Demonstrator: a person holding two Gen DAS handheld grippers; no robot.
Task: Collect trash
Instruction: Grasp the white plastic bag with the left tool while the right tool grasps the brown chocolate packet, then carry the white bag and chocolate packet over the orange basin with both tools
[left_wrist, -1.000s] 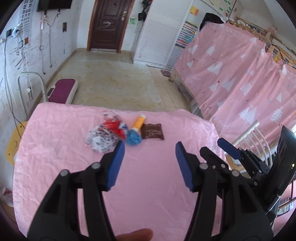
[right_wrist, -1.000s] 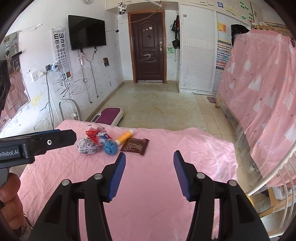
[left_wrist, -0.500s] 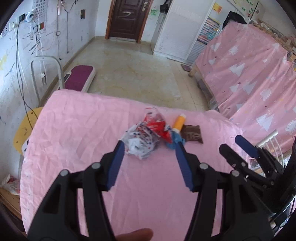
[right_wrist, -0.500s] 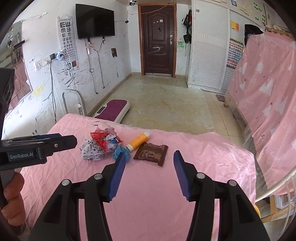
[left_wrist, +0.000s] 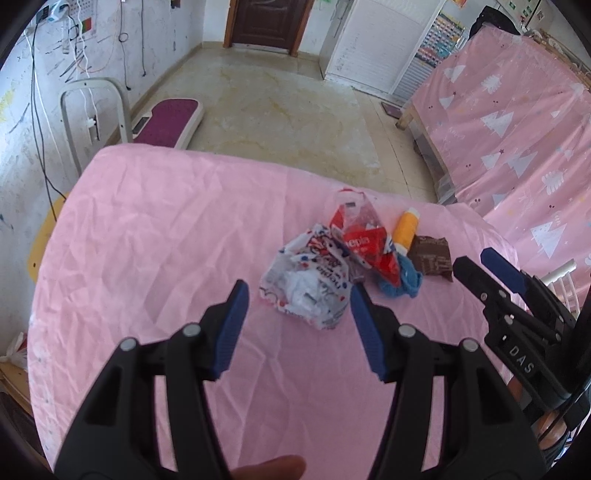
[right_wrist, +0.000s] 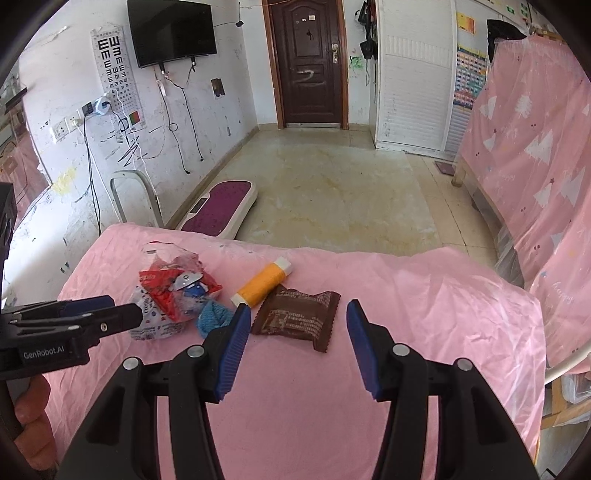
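Trash: lying in one small heap on the pink tabletop, toward its far right part.
Heap contents: crumpled white bag at the near left, red wrapper overlapping it, blue wad tucked under the red one, yellow tube behind, brown packet on the right.
Left gripper: hanging spread wide and holding nothing, its blue pads framing the near edge of the white bag; whether a pad is touching the plastic cannot be told.
Right gripper: also spread and holding nothing, hovering just near of the brown packet, which is lying flat between the lines of its two pads.
Step in hand: both grippers appear to be lining up for a first pick, left on the bag, right on the packet.
Risk, left side: the bag is looking light and slippery, so closing on a loose fold could be pulling out only a corner or dragging the red wrapper and blue wad along.
Risk, right side: the packet is lying flat, so pads coming in too high may be sliding over it, and too low may be pinching the cloth instead.
Risk, crowding: the two grippers are working near each other and could be colliding over the heap.
Bin: none is showing in either view.
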